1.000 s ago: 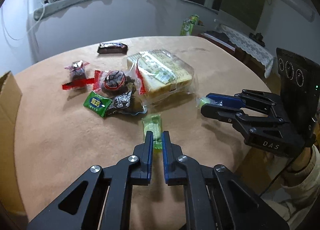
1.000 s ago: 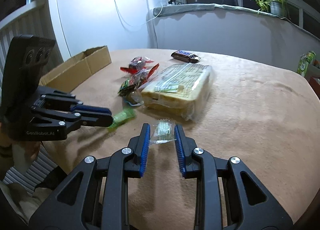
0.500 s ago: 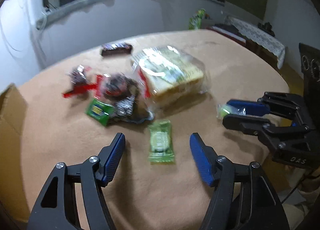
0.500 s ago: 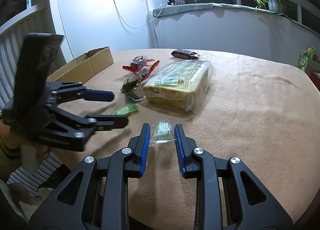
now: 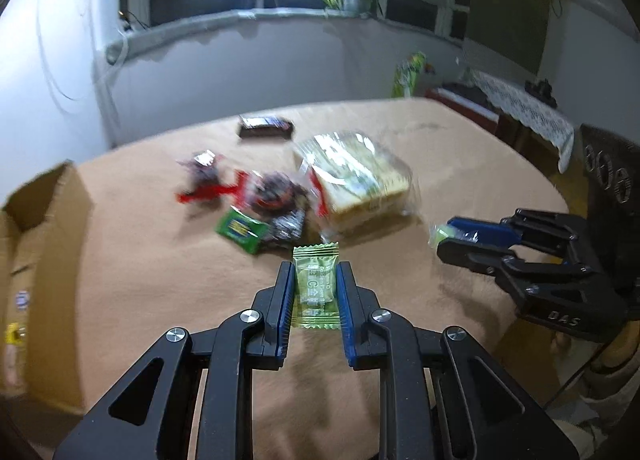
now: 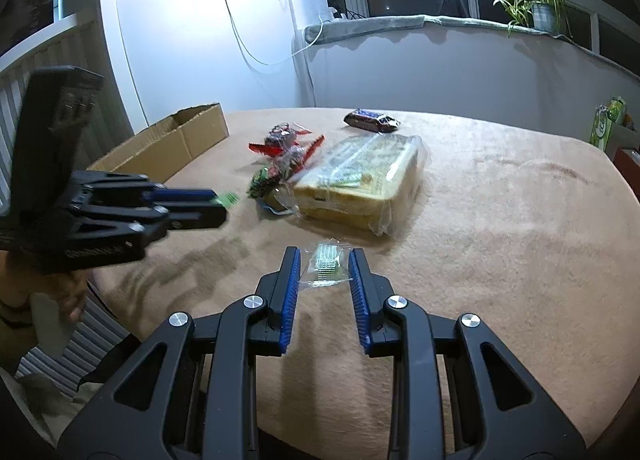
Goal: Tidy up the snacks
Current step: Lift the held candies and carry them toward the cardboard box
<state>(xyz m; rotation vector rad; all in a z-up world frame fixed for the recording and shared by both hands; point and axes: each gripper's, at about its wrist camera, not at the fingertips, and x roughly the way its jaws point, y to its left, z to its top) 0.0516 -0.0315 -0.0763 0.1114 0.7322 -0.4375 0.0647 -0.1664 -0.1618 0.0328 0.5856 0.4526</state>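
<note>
Two grippers are over the round table (image 6: 500,219), and much of the left wrist view is smeared by motion: the small wrappers in the middle of the table blur into red, dark and green patches, and their print cannot be read. The cardboard box (image 5: 36,260) at the left edge is cut off by the frame, so its inside is hidden there.

Pinched in the left gripper (image 5: 316,292) is a green sachet (image 5: 315,284), flat, with crimped zigzag ends and pale lettering too soft to read. Its jaws have just been closing, and the blue ribbed pads now press the packet's two long edges, holding it clear of the cloth. From the right wrist view only a green tip (image 6: 226,199) of it pokes past the black fingers.

The right gripper (image 6: 324,272) is closed on a clear sachet (image 6: 326,266), a crinkled see-through film with a greenish, ridged piece inside; it sits just above the table.

Beyond them lies a bagged loaf of sliced bread (image 6: 360,187) in glossy plastic, touching the heap of small red, dark and green wrappers (image 6: 286,163) on its left. A dark chocolate bar (image 6: 372,120) lies apart, farther back. The cloth on the table is tan and fuzzy, like a blanket. A hand (image 6: 52,300) under the left gripper is only partly seen.
</note>
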